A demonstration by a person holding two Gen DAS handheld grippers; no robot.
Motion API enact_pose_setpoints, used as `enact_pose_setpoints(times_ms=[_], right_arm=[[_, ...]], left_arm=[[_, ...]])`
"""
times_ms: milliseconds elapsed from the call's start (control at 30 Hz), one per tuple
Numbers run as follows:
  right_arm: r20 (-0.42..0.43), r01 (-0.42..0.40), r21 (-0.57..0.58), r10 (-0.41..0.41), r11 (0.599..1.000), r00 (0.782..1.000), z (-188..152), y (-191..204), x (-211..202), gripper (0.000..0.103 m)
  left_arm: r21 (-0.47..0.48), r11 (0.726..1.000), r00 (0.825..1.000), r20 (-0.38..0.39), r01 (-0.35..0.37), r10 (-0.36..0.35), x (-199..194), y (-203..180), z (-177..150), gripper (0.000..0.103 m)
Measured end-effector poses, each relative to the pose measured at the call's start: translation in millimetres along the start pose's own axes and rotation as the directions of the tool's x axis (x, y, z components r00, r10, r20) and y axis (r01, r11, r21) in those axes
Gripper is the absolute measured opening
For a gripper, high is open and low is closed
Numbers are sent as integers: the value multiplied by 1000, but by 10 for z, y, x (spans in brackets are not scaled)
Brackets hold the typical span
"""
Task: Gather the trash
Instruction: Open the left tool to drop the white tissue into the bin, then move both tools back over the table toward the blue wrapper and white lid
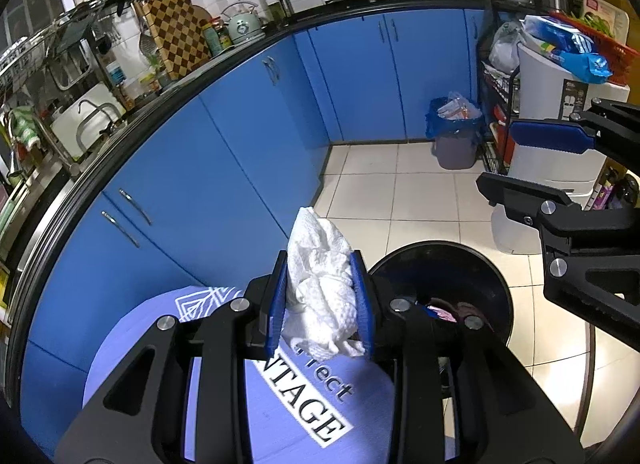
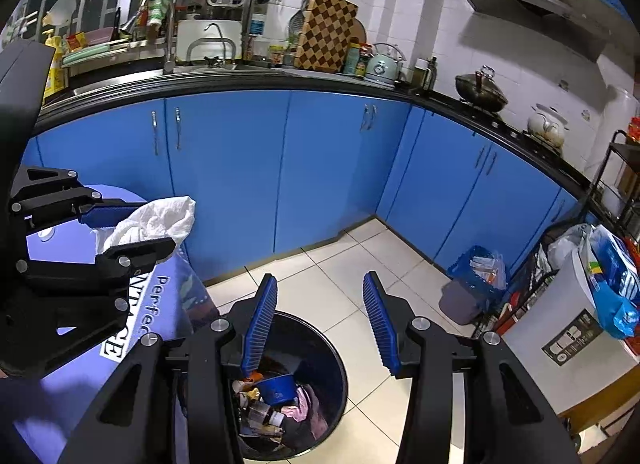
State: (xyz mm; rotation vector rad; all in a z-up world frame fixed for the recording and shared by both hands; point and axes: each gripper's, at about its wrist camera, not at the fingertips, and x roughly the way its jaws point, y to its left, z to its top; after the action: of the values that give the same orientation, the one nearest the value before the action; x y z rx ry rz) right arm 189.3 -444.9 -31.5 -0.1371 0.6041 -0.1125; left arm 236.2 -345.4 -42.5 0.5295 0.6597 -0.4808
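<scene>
Now carrying a tissue to the bin.
Left gripper (image 1: 322, 300) jaws clamp the crumpled tissue (image 1: 320, 288) beside the black bin (image 2: 320, 348) on the floor; right gripper (image 2: 320, 320) hangs empty, jaws apart. Next: shift over the rim, then release.

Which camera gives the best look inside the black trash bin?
The right wrist view: it looks down into the black trash bin, showing a blue bowl and pink cloth. The left wrist view shows mostly its rim, partly behind the left gripper.
</scene>
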Motion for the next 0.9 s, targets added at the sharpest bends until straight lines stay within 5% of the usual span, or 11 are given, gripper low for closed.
enact_pose_setpoints(times_ms=[200, 233, 267, 333, 633, 900], right_arm=[[-12, 24, 23, -24, 999, 1000, -81, -153, -15, 44], [-14, 26, 26, -26, 999, 1000, -94, -172, -20, 44], [-17, 28, 29, -28, 999, 999, -104, -193, -25, 44], [-21, 31, 34, -31, 999, 999, -118, -214, -37, 44], [-20, 9, 28, -9, 1000, 1000, -67, -73, -98, 44], [-17, -72, -50, 71, 996, 997, 93, 529, -113, 44]], left_arm=[[22, 1000, 1000, 6, -8, 8, 47, -152, 123, 36], [23, 999, 1000, 3, -24, 24, 63, -170, 134, 54], [17, 999, 999, 6, -37, 37, 66, -170, 137, 84], [1, 999, 998, 48, -51, 51, 10, -152, 121, 97], [6, 994, 992, 73, -107, 106, -185, 41, -49, 97], [-72, 983, 985, 42, -167, 170, -449, 564, -482, 97]])
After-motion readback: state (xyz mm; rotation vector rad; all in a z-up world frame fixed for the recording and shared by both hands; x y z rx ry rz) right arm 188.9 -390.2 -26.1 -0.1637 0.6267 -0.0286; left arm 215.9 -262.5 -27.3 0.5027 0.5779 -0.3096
